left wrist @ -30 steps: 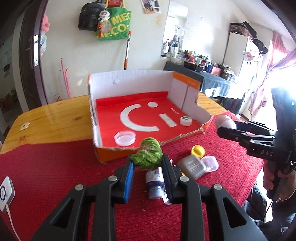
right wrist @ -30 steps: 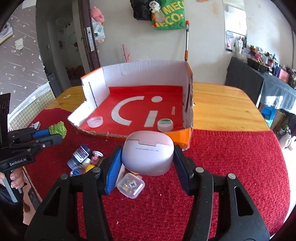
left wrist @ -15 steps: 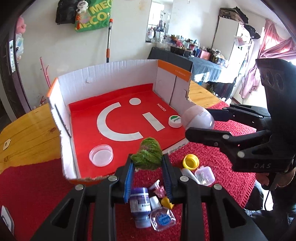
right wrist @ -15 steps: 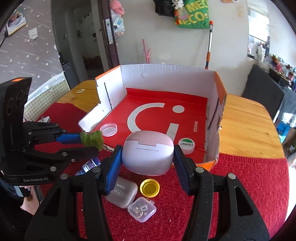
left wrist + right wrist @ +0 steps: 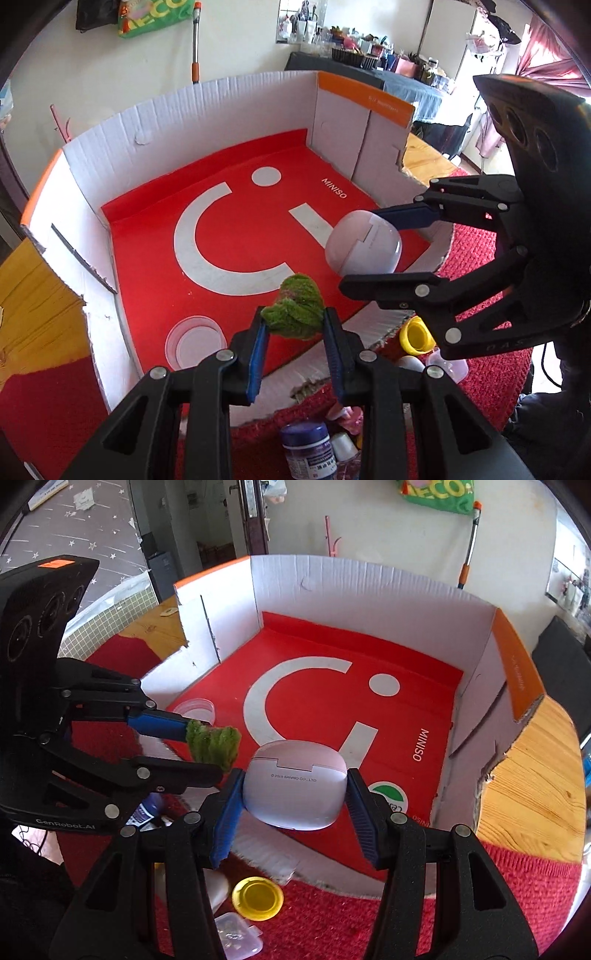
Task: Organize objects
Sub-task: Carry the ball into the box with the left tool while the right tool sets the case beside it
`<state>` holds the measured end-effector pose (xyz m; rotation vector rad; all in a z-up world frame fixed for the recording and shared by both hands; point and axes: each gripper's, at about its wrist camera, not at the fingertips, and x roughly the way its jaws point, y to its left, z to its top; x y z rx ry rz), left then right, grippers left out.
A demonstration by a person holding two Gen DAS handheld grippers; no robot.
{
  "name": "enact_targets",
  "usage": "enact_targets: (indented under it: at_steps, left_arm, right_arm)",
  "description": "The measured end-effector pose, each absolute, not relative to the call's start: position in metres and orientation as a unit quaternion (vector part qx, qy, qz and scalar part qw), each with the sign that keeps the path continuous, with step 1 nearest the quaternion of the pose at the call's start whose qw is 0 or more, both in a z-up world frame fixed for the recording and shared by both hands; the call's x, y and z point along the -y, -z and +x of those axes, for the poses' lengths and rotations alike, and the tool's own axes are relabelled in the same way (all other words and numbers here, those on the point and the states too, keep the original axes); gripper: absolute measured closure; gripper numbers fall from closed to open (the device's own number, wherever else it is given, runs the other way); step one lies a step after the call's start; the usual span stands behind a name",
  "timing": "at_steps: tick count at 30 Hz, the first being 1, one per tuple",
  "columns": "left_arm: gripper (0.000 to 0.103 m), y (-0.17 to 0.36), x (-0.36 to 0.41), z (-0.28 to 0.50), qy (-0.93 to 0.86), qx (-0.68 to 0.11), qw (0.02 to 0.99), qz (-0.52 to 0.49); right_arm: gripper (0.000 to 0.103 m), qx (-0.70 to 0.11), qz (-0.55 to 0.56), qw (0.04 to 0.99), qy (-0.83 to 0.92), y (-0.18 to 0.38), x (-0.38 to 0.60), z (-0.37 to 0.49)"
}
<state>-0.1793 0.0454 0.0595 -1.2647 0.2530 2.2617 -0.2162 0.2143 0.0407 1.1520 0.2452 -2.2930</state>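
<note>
My left gripper is shut on a fuzzy green knitted piece, held above the near edge of the cardboard box with a red floor. In the right wrist view the same green piece hangs at the left gripper. My right gripper is shut on a pale pink rounded case, which hovers over the box's front right part. From the left wrist view, that pink case sits between the right gripper's fingers.
Inside the box lie a clear round lid and a green-and-white cap. On the red mat before the box are a yellow lid, a clear small case and a blue-capped bottle. Wooden tabletop flanks the box.
Both grippers have moved forward from above the red mat to over the box's front edge, each still carrying its object. The box now fills both views.
</note>
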Motion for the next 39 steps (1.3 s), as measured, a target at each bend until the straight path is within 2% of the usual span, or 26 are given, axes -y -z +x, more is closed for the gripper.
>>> enact_targets:
  at_steps: [17,31,39]
  left_arm:
    - [0.072,-0.045,-0.043,-0.196,-0.82,-0.106,0.273,-0.491]
    - [0.072,-0.041,-0.05,-0.201,-0.82,-0.116,0.274,-0.488]
    - [0.069,-0.04,-0.051,-0.202,-0.822,-0.12,0.272,-0.486]
  right_arm:
    - [0.051,-0.135,0.457,0.307,0.824,-0.02,-0.201,-0.237]
    - [0.05,-0.137,0.467,0.309,0.817,-0.015,-0.2,-0.244]
    - [0.05,-0.139,0.466,0.309,0.817,-0.014,-0.2,-0.245]
